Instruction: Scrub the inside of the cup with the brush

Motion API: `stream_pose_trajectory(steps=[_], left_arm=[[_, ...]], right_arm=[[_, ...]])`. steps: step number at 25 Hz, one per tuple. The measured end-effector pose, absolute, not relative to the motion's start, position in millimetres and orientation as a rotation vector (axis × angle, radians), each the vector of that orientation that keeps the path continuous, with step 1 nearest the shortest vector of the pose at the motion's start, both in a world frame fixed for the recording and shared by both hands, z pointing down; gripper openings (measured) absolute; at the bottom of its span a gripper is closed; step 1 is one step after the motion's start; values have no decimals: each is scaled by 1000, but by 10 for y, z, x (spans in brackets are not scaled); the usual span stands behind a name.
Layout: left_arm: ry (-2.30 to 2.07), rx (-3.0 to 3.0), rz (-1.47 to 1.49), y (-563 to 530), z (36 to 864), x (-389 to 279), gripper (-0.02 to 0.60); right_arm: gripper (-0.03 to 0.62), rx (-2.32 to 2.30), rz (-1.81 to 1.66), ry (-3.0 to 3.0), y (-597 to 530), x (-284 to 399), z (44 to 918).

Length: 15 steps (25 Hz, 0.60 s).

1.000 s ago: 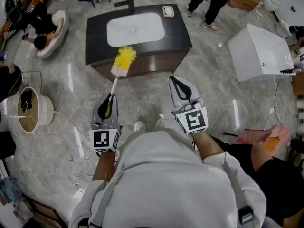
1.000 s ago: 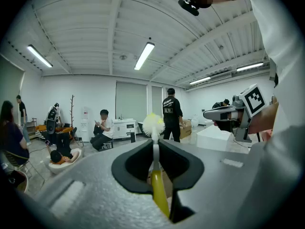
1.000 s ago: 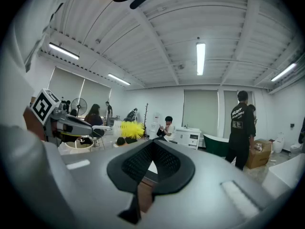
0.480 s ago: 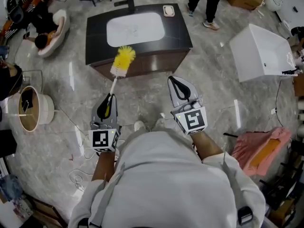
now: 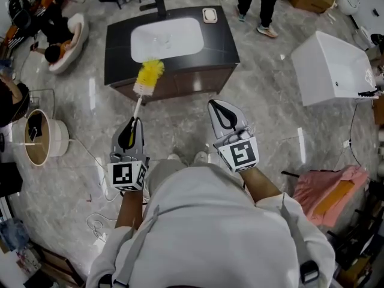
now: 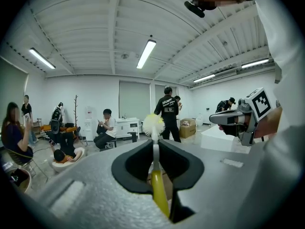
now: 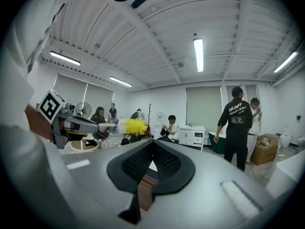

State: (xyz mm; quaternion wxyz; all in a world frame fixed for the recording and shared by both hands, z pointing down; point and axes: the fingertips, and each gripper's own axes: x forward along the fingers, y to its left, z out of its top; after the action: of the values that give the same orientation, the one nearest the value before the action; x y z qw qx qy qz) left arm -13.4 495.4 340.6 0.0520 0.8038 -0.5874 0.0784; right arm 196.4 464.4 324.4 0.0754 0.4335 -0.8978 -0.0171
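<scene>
My left gripper [image 5: 132, 123] is shut on the thin handle of a brush, low on the handle. The brush's yellow bristle head [image 5: 148, 77] points forward and overlaps the front edge of a dark vanity counter [image 5: 118, 50]. In the left gripper view the yellow-and-white handle runs between the jaws up to the bristle head [image 6: 153, 124]. My right gripper [image 5: 218, 105] is held to the right at about the same height, shut with nothing between its jaws [image 7: 152, 143]. I can make out no cup in any view.
The vanity holds a white basin [image 5: 168, 38], a black tap [image 5: 153, 5] and a soap dish [image 5: 210, 15]. A white tub [image 5: 336, 68] stands right, a pink cloth [image 5: 330, 188] lies lower right, a round stool [image 5: 39, 138] left. People stand beyond the vanity.
Both grippers have shifted slightly up and left towards the vanity, and the brush head now overlaps its front edge. A crouching person at the lower right has left the view.
</scene>
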Motion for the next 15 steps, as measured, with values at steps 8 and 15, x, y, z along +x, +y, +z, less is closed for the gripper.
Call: stream_pose_trajectory(steps=[8,15], left_arm=[[-1807,2400,237,4704,3520,-188,48],[-1756,2393,201,3913,3830,-442,48]], right_arm=[[5,1231,-26,-2692,4379,1921,3407],[5,1194,-6,-2666,3669,1579,3681]])
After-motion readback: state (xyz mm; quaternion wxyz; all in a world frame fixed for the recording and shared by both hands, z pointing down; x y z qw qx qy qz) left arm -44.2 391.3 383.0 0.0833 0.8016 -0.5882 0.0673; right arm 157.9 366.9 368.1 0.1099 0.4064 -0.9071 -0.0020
